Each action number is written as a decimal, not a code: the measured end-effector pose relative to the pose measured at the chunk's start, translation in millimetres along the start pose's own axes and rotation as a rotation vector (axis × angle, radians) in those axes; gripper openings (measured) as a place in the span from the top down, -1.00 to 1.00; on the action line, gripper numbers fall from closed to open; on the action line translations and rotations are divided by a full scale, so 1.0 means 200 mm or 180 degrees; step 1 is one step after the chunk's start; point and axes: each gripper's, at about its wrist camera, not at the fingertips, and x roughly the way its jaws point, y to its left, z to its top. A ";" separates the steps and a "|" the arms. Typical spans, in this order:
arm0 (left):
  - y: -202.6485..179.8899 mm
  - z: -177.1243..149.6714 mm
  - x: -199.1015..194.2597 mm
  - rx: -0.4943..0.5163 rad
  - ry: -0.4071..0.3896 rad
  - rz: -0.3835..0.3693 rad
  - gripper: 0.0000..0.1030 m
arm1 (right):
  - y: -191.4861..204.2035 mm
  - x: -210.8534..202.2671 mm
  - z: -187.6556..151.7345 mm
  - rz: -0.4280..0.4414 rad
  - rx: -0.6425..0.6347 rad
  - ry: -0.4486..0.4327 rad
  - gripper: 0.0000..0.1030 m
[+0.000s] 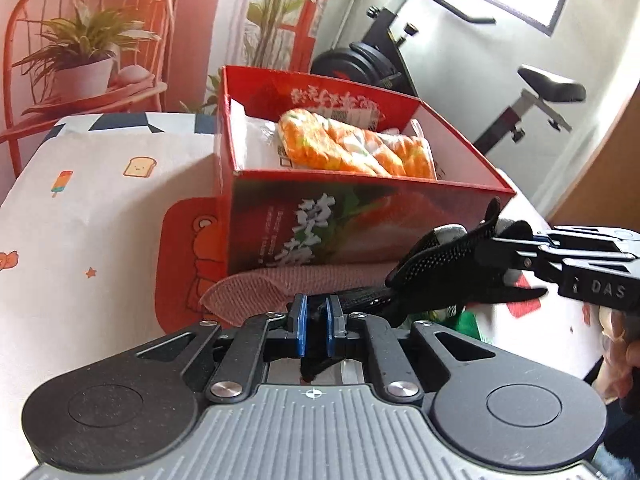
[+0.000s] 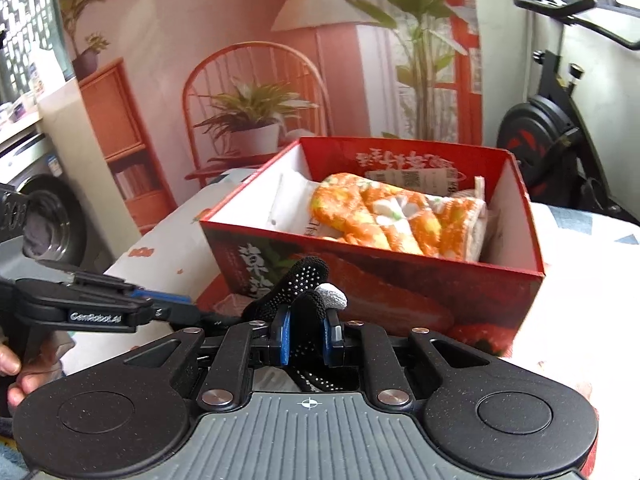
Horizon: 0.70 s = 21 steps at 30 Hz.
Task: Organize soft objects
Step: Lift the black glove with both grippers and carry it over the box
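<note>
Surface (image 1: 80,208): covered by a pale printed cloth (toast, ice-lolly and star motifs).

Box (image 1: 360,228): a red, open-topped carton standing on the surface, directly ahead of both grippers.

Mitt (image 1: 356,148): an orange-and-white quilted piece lying inside the box, resting on white wrapping.

Pink cloth (image 1: 248,288): a ribbed fabric lying flat on the surface, touching the foot of the box's near wall.

Glove (image 1: 444,268): black, dotted with small white grip points, with one grey fingertip; it hangs stretched between the two grippers, clear of the surface and just in front of the box's near wall (outside the box).

Left gripper (image 1: 313,326): jaws drawn almost together, pinching one narrow black end of the glove between the blue pads.

Right gripper (image 2: 306,334): jaws nearly closed, clamping a thicker fold of the glove (image 2: 304,280), whose fingers rise above the pads.

Hand (image 2: 12,376): partly visible at the frame edge, gripping the left gripper's handle.
</note>
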 end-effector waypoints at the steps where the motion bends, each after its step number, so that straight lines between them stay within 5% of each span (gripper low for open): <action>1: -0.01 0.00 0.00 0.0032 0.0009 -0.0011 0.79 | -0.01 0.00 -0.01 -0.0002 0.0062 -0.0007 0.74; 8: 0.01 -0.05 0.05 0.0107 0.0099 -0.0051 0.73 | -0.04 0.05 -0.07 0.0005 0.0433 -0.0082 0.74; 10: 0.03 -0.09 0.08 0.0085 0.0134 -0.0026 0.12 | -0.03 0.07 -0.10 -0.0055 0.0427 -0.0009 0.75; 12: 0.06 -0.13 0.10 0.0078 0.0162 -0.0065 -0.10 | -0.04 0.09 -0.13 -0.0060 0.0450 0.0080 0.75; 21: 0.13 -0.24 0.20 -0.0211 0.0412 -0.0242 -0.10 | -0.08 0.12 -0.19 -0.0194 0.0570 0.0115 0.75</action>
